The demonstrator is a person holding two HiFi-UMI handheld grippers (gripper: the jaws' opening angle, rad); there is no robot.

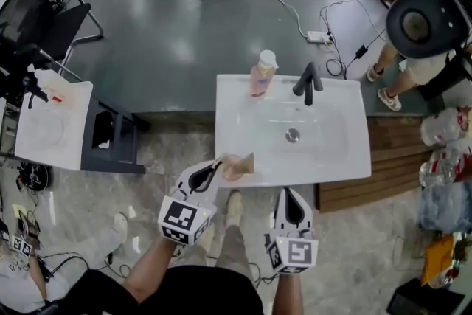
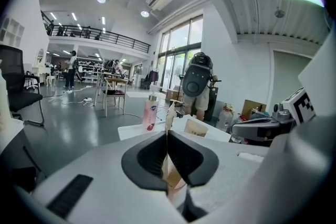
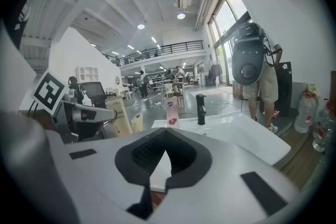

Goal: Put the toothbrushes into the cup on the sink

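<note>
The sink was white, its tap black, and the soap bottle pink with a white cap. The left tongs and right tongs were white and black, each carrying a cube of black-and-white square markers; the cup was tan. The floor was glossy dark grey.

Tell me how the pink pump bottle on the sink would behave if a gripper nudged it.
The pink pump bottle stands tall and narrow on the flat back rim of the sink, so a push up high would probably tip it. Its plastic looks smooth and glossy, so it is likely slippery to grip. Tipped forward, it might roll down into the sink.
</note>
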